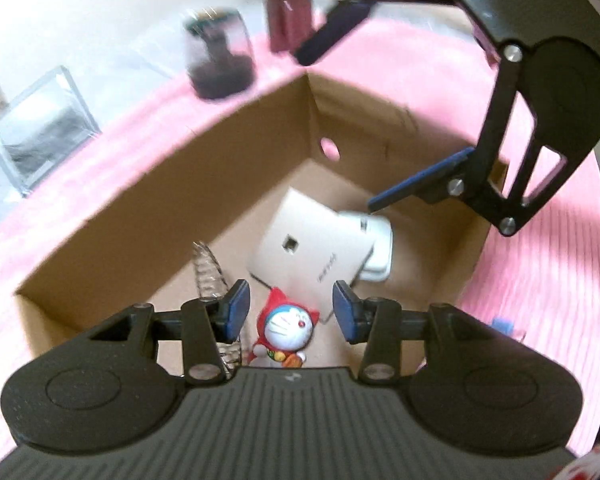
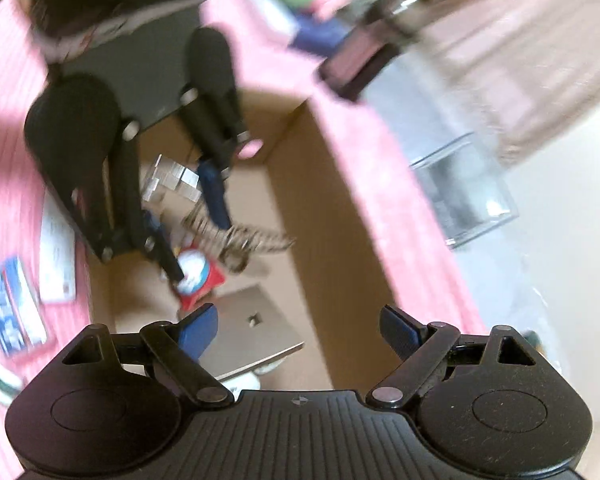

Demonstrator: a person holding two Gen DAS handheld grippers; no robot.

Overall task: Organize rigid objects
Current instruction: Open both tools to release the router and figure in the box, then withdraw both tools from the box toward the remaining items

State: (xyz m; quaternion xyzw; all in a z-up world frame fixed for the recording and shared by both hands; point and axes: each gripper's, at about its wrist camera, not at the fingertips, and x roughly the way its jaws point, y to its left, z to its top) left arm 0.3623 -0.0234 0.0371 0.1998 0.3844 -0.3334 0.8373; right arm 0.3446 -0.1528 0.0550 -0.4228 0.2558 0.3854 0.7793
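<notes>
Both the left gripper (image 1: 291, 312) and right gripper (image 2: 298, 334) hang spread and empty over the cardboard box (image 1: 140, 216), where the Doraemon figurine (image 1: 286, 330) already lies near its middle, so fetching another item probably comes next.

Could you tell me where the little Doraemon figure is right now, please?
The Doraemon figure stands on the floor of the cardboard box, between the left gripper's open fingers, with the beige flat device just behind it.

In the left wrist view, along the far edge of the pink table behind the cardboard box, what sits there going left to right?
Clear plastic box → dark jar → maroon box.
</notes>
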